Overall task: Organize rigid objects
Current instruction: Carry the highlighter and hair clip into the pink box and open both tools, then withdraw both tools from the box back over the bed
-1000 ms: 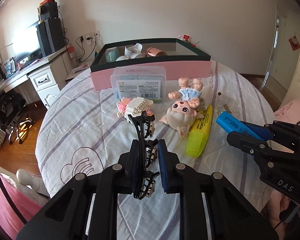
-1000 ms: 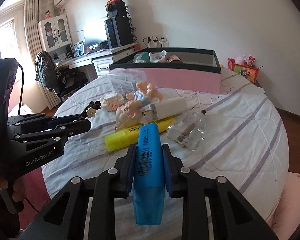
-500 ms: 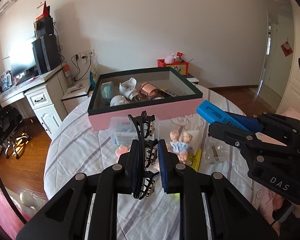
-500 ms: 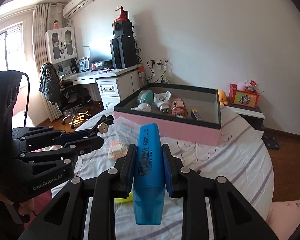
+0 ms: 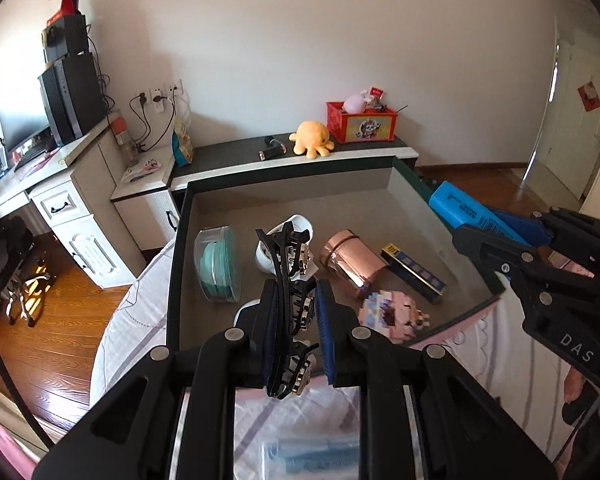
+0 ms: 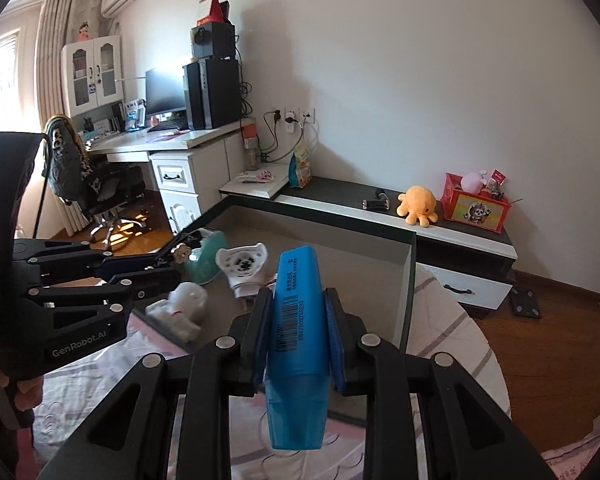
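Observation:
A black hair claw clip (image 5: pixel 286 264) with metal trim stands upright between the pads of my left gripper (image 5: pixel 298 314), which is shut on it. It hangs over the near part of the green-rimmed, pink-sided box (image 5: pixel 180 248). My right gripper (image 6: pixel 298 312) is shut on a blue highlighter (image 6: pixel 296 320), above the box's near right corner (image 6: pixel 406 280). In the left wrist view the right gripper (image 5: pixel 472 224) and highlighter (image 5: pixel 454 205) come in from the right. In the right wrist view the left gripper (image 6: pixel 172 258) reaches in from the left.
Inside the box lie a teal clear case (image 5: pixel 216 264), a white holder (image 6: pixel 242 264), a rose-gold cylinder (image 5: pixel 350 256), a slim dark box (image 5: pixel 414 268) and a pink block figure (image 5: pixel 392 314). An orange plush (image 5: pixel 312 138) sits on the shelf behind; desk and chair (image 6: pixel 100 188) at left.
Both grippers have travelled forward and upward from above the loose items on the striped quilt to above the box. Each still holds its object.

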